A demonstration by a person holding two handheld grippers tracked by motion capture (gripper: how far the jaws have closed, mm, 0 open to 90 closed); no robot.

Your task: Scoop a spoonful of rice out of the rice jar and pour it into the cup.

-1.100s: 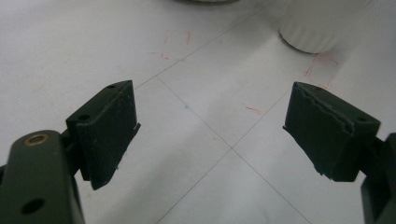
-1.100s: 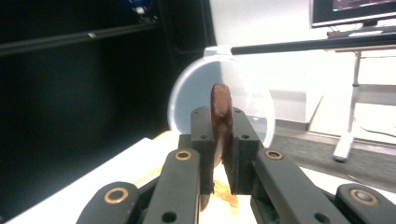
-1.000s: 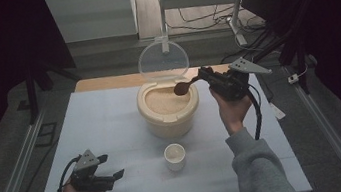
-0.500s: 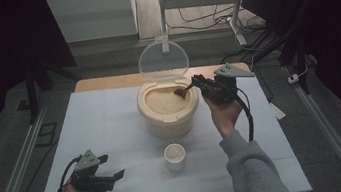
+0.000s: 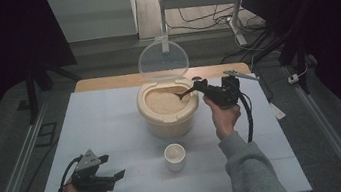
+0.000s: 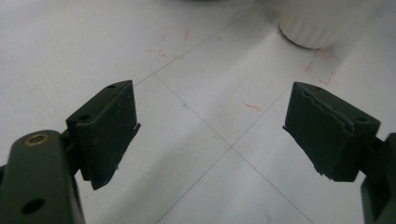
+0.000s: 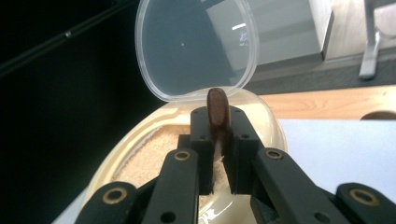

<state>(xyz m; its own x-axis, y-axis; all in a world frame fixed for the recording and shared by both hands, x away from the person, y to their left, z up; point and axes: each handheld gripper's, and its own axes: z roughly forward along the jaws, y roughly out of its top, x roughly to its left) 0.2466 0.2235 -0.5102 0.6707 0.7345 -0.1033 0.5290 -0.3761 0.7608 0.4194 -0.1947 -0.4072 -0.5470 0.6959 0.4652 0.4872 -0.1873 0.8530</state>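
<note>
My right gripper [image 5: 206,91] is clamped on the dark brown wooden spoon [image 5: 184,94], its bowl dipped into the grain inside the round cream plastic bin [image 5: 169,119] with its clear hinged lid [image 5: 163,59] up. My left gripper [image 5: 112,177], jaws wide and holding nothing, rests near-left of the bin. Tilting the spoon over the bin's rim could scatter grain short of the small white cup [image 5: 175,156] just in front of it.

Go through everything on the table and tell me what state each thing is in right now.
Rice bin: open, grain inside.
Lid: flipped up, upright.
Spoon: held, bowl in the grain.
Cup: upright; contents unclear.
Right claw: shut on the spoon.
Left claw: open, holding nothing, low over the table.
</note>
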